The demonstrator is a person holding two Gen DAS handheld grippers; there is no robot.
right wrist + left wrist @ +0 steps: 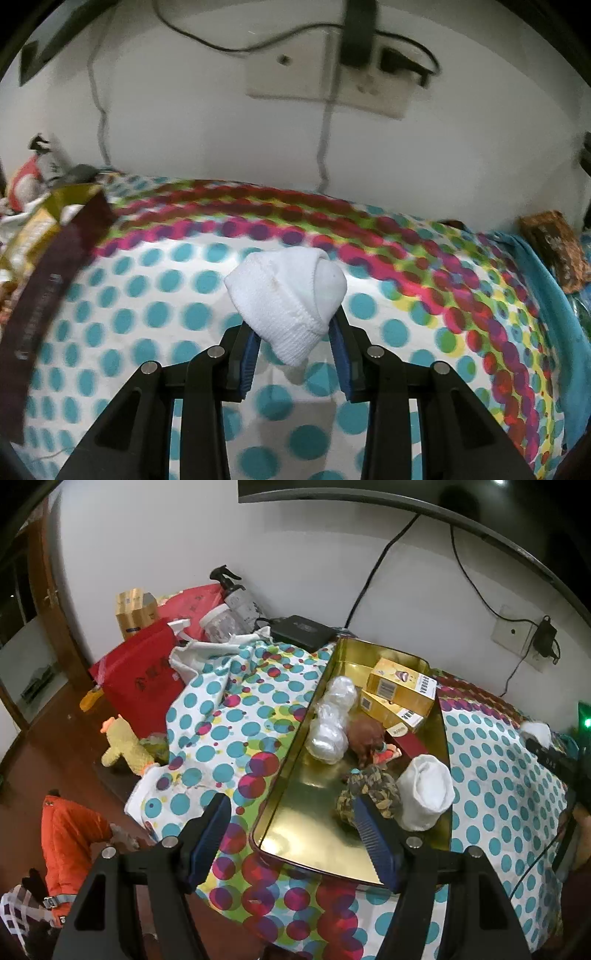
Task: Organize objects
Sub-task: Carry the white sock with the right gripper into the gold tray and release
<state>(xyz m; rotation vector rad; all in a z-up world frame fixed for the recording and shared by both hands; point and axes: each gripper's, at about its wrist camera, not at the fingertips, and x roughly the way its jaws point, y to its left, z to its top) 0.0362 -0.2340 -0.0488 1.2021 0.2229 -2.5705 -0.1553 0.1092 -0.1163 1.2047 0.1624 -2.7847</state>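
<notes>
Right wrist view: my right gripper is closed on a rolled white knitted sock, pinched at its cuff so the bundle stays together, held clear above the dotted cloth-covered worktop. Off to its left lies the corner of the gold metal tray, where I judge the sock belongs. My left gripper stands open and empty over that tray's near rim. Just ahead of it sit a camouflage sock bundle and another rolled white sock; bare tray floor remains near the front edge.
</notes>
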